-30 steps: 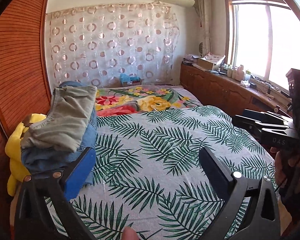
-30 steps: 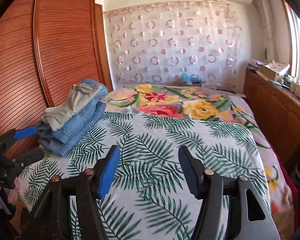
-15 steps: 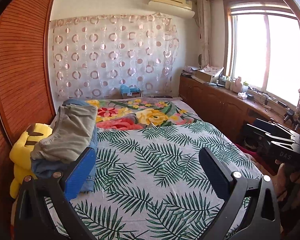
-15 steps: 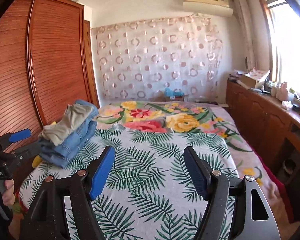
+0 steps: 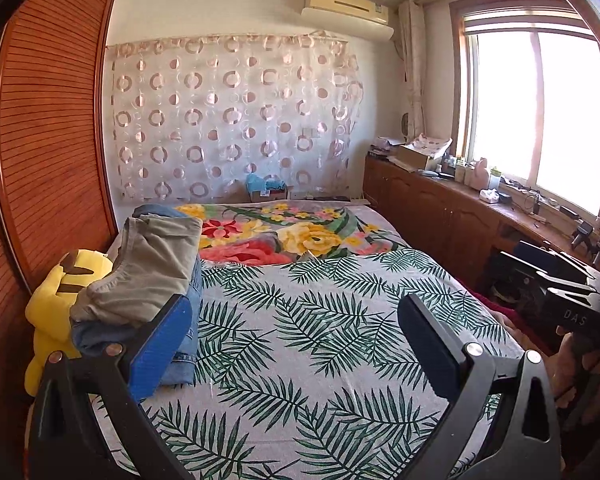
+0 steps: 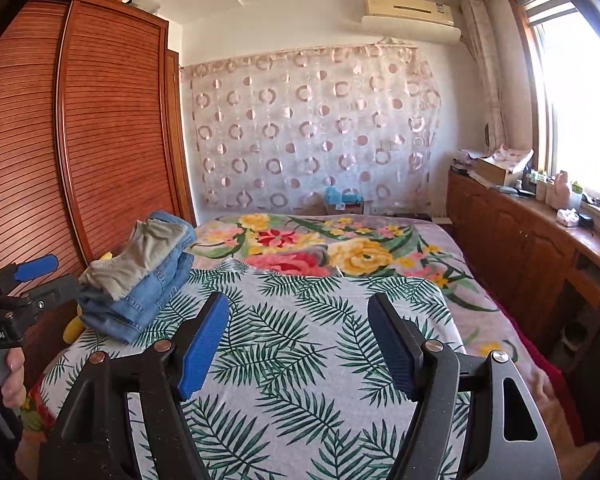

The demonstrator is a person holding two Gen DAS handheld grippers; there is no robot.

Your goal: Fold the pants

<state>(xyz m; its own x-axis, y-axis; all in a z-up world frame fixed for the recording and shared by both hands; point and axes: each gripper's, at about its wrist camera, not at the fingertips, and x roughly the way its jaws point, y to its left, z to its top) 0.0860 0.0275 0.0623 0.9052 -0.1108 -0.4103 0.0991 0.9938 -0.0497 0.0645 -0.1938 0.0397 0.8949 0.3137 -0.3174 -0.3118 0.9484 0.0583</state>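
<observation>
Both tongs hang over the bed point(image 5: 320, 320) with their jaws spread wide and nothing between them. In the left wrist view the left tongs point(image 5: 296, 344) fill the lower frame, blue pads apart above the palm-leaf cover. In the right wrist view the right tongs point(image 6: 298, 344) sit low in the frame, likewise gaping over bare cover.

The folded pants point(image 5: 156, 264), a khaki pair on top of blue jeans, lie stacked at the left edge of the bed, left of centre in both views, beside the wooden wardrobe point(image 6: 100, 120). A yellow plush toy point(image 5: 56, 292) leans just beside the stack.
</observation>
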